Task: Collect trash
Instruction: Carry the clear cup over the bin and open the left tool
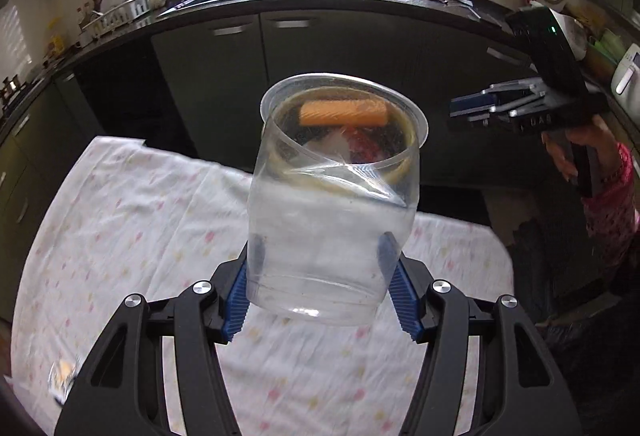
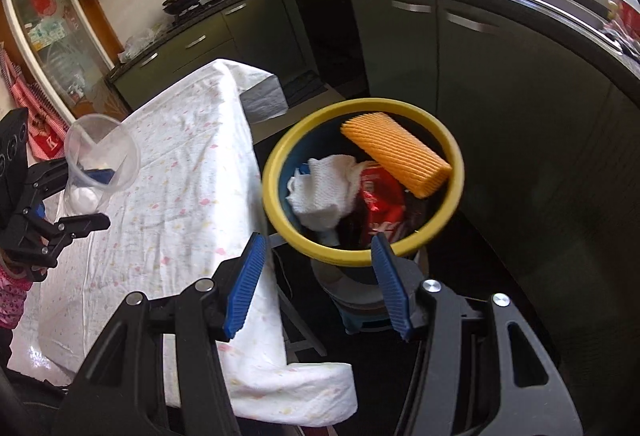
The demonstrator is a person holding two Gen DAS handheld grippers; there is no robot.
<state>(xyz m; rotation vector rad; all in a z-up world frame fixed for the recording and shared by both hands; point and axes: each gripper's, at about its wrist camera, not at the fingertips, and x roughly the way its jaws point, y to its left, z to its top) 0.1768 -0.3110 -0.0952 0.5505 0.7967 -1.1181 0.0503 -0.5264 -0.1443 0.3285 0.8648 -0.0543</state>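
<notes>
two blue-padded grippers show. left gripper point(image 1: 320, 276) clamps a clear crumpled plastic cup point(image 1: 336, 195). right gripper point(image 2: 320, 284) gapes empty above a yellow-rimmed trash bin point(image 2: 280, 155).

claw point(image 2: 318, 282): black arms | blue ribbed pads point(image 2: 246, 282) | silver screws point(image 2: 431, 286) | sleeve point(image 1: 612, 203): pink patterned

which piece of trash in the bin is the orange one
The ridged orange foam sleeve, lying slanted across the top of the yellow-rimmed bin. The crumpled tissue beside it is white and the wrapper is red.
</notes>
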